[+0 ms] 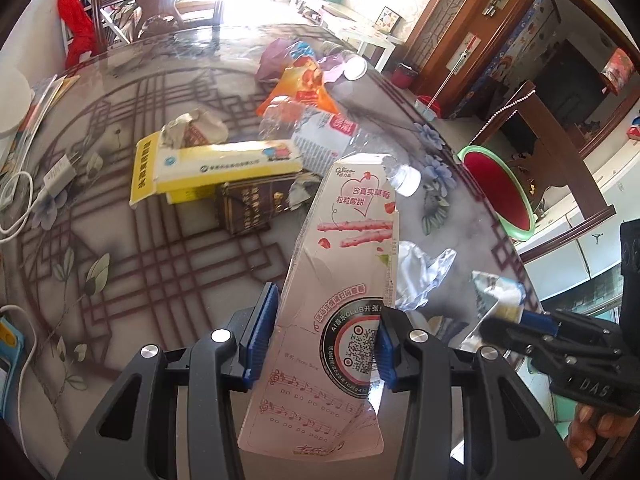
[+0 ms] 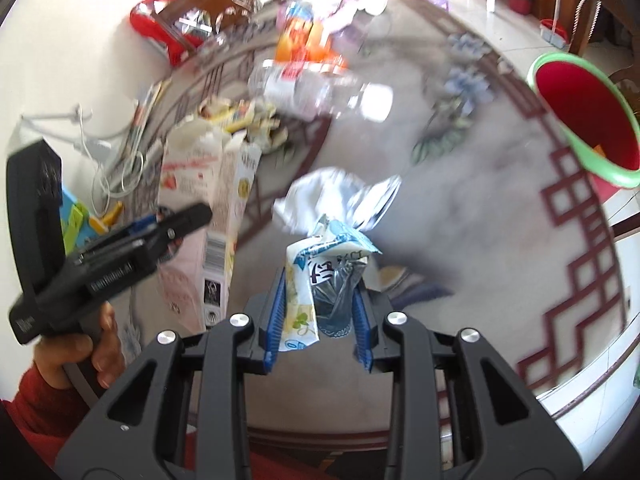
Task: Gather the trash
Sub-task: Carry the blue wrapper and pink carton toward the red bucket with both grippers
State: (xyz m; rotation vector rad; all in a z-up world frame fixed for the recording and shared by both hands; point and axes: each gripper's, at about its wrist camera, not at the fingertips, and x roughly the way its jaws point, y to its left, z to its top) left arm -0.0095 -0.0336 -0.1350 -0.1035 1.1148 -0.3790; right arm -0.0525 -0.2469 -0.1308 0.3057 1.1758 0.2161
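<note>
Left gripper (image 1: pixel 326 336): clamped on the pink snack box (image 1: pixel 344 280), pads pressing both sides of its lower half; the box stands tall and leans away from the camera.
Right gripper (image 2: pixel 320 316): clenched on a crumpled blue-and-white wrapper (image 2: pixel 320 280), which sticks up between the blue pads, clear of the table (image 2: pixel 460 220).
Bin (image 2: pixel 588 116): red inside, green rim, standing just past the table's far right edge; its mouth faces up and looks open.
Left on the table, bin-relative: a crumpled silver wrapper (image 2: pixel 340 196) is the nearest piece; a clear bottle (image 1: pixel 404 178) lies further in; the yellow box (image 1: pixel 216 164) and orange bag (image 1: pixel 304 84) are well away from the bin.
Step in hand: likely carrying both pieces to the bin.
Doing it well: keep both grips firm until each piece is over the bin's mouth, not its rim; take the box in end first, as it may catch on the rim; drop one piece at a time so the grippers stay apart.
</note>
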